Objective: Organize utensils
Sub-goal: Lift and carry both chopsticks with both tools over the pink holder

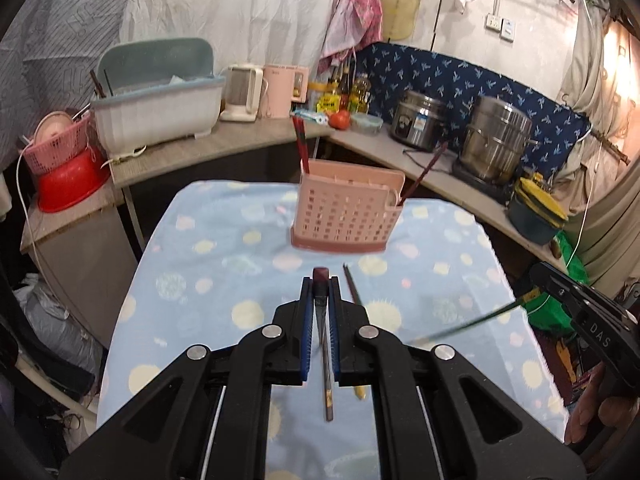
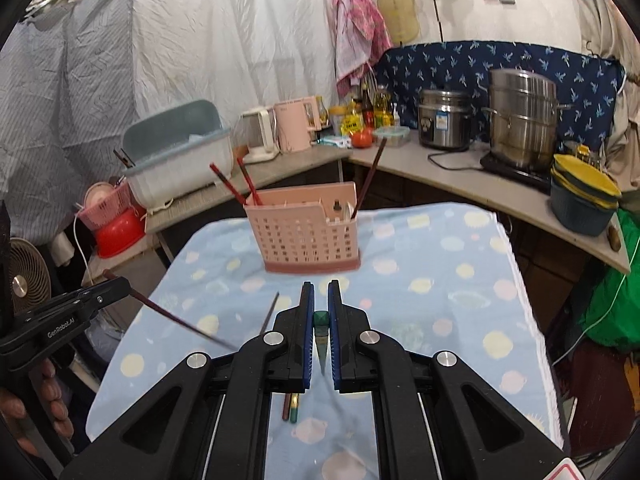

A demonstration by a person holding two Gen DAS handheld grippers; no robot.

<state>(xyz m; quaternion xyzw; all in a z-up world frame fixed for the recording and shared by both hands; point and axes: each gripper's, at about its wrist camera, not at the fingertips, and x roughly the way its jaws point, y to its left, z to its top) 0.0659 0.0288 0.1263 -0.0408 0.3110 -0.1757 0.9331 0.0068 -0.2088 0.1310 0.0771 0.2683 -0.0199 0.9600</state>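
Observation:
A pink slotted utensil holder [image 1: 344,210] [image 2: 306,236] stands on the blue spotted cloth [image 1: 208,264] [image 2: 440,280]; red and brown chopsticks [image 2: 248,180] lean out of it. My left gripper [image 1: 321,284] [image 2: 118,286] is shut on a dark red chopstick [image 1: 325,360] [image 2: 180,320], held above the cloth in front of the holder. To its right, my right gripper [image 2: 321,286] [image 1: 538,276] is shut on a green chopstick [image 2: 321,332] [image 1: 472,322]. A loose chopstick [image 1: 353,288] [image 2: 269,316] lies on the cloth between the grippers and the holder.
Behind the table runs an L-shaped counter [image 1: 248,142] with a dish rack [image 1: 160,108], kettles [image 1: 280,88], bottles, a rice cooker [image 2: 444,120] and a steel steamer pot [image 2: 522,116]. A red basin [image 1: 72,188] sits at the left. A fan [image 2: 28,276] stands low on the left.

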